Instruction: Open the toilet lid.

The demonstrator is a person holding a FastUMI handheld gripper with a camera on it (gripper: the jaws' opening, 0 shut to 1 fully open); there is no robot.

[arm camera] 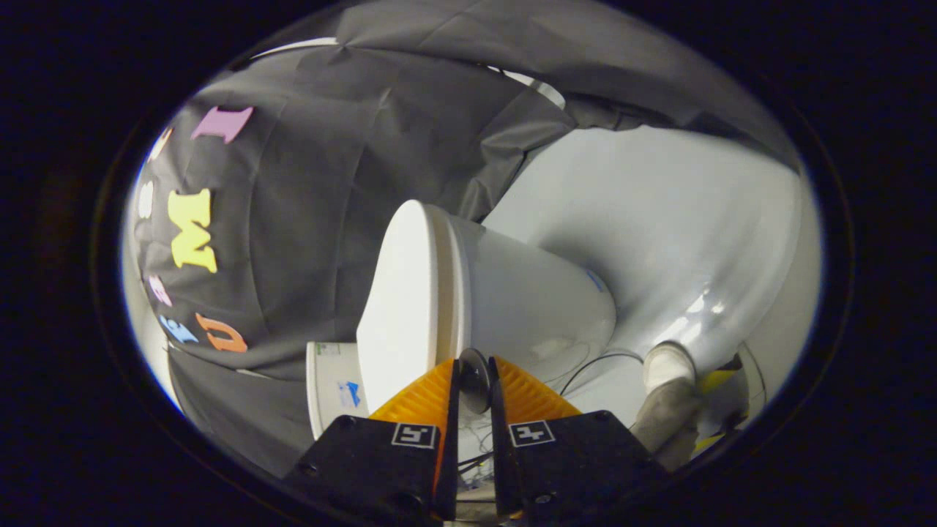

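The view is rolled sideways, so the white toilet appears lying on its side. Its flat lid [399, 293] rests against the seat rim [457, 278], with the bowl [534, 300] beyond it. A small grey round knob [476, 380] sticks out at the lid's front edge. My gripper [474, 369] has its two orange ribbed fingers [421, 399] nearly together, one on each side of the knob and pressing on it.
The white cistern [333, 384] stands behind the lid against the black cloth wall [329, 168]. A pale glossy floor [659, 219] spreads past the bowl. On it lie a thin dark cable [596, 360] and a person's white shoe [667, 364] with a grey trouser leg [659, 421].
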